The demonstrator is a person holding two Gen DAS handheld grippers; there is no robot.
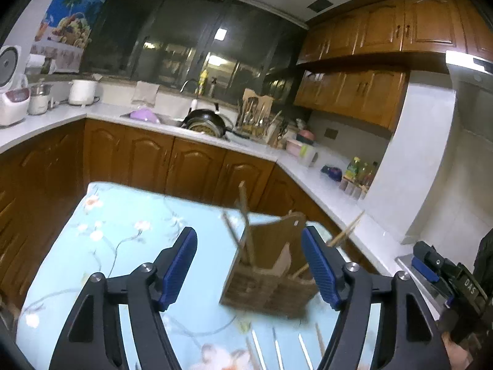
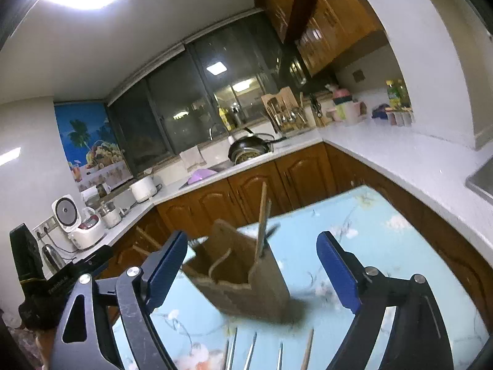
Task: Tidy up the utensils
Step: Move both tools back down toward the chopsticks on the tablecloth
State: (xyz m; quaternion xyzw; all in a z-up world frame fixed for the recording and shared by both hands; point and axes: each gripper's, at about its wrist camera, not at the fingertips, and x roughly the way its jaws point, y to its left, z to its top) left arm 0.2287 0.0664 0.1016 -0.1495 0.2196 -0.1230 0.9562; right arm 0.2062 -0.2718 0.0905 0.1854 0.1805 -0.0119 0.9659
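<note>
A wooden utensil holder (image 1: pixel 265 280) (image 2: pixel 246 286) stands on the table with the light blue floral cloth (image 1: pixel 123 215) (image 2: pixel 369 231). Wooden chopsticks (image 1: pixel 245 215) (image 2: pixel 262 215) stick up out of it. Several loose utensils (image 1: pixel 277 348) (image 2: pixel 252 351) lie on the cloth in front of the holder, with only their ends showing. My left gripper (image 1: pixel 249 237) is open, and the holder sits just beyond its blue pads, untouched. My right gripper (image 2: pixel 252 240) is open too, wide around the holder without pressing it. Each gripper shows at the edge of the other's view.
A white counter (image 1: pixel 308 182) wraps around behind the table, over brown cabinets. On it are a sink with a black pan (image 1: pixel 205 120), a rack of utensils (image 1: pixel 255 114), bottles (image 1: pixel 359 169) and a rice cooker (image 1: pixel 12 92). A metal surface lies at the right.
</note>
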